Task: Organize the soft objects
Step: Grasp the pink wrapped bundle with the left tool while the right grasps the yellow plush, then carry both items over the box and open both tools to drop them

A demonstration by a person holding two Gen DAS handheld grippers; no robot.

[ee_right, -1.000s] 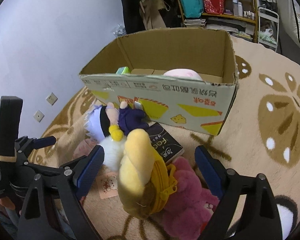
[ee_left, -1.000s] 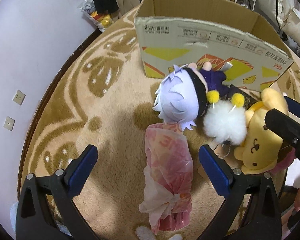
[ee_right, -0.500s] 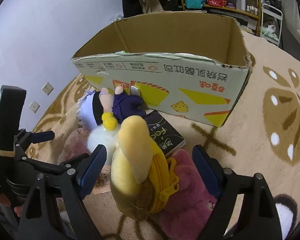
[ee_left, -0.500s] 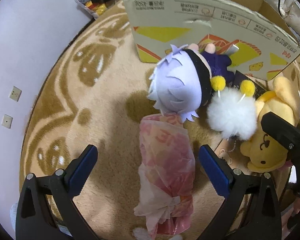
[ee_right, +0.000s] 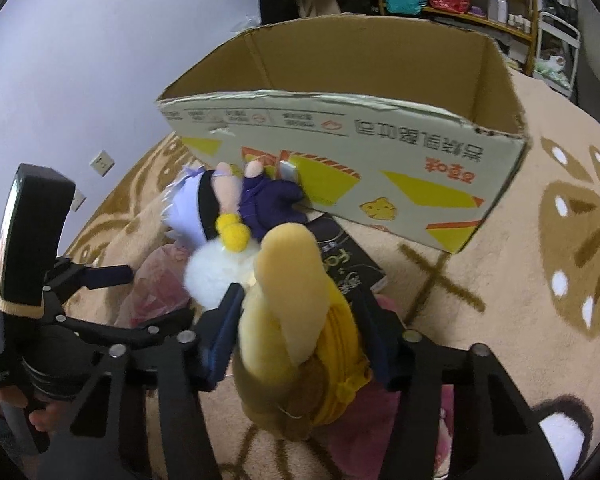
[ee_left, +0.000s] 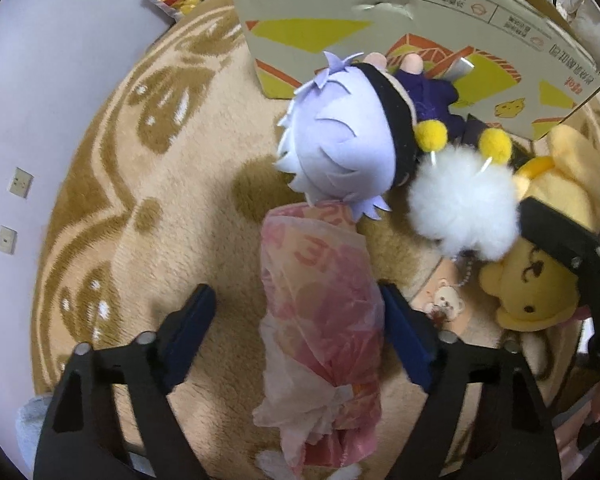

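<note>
Over the last second I've brought my left claw [ee_left: 296, 336] lower over the pink bag [ee_left: 320, 320]; its jaws, wide before, are closing, the right pad now touching the bag. My right claw [ee_right: 300, 328] is closing too, its 2 pads now against the yellow plush [ee_right: 296, 320].
</note>
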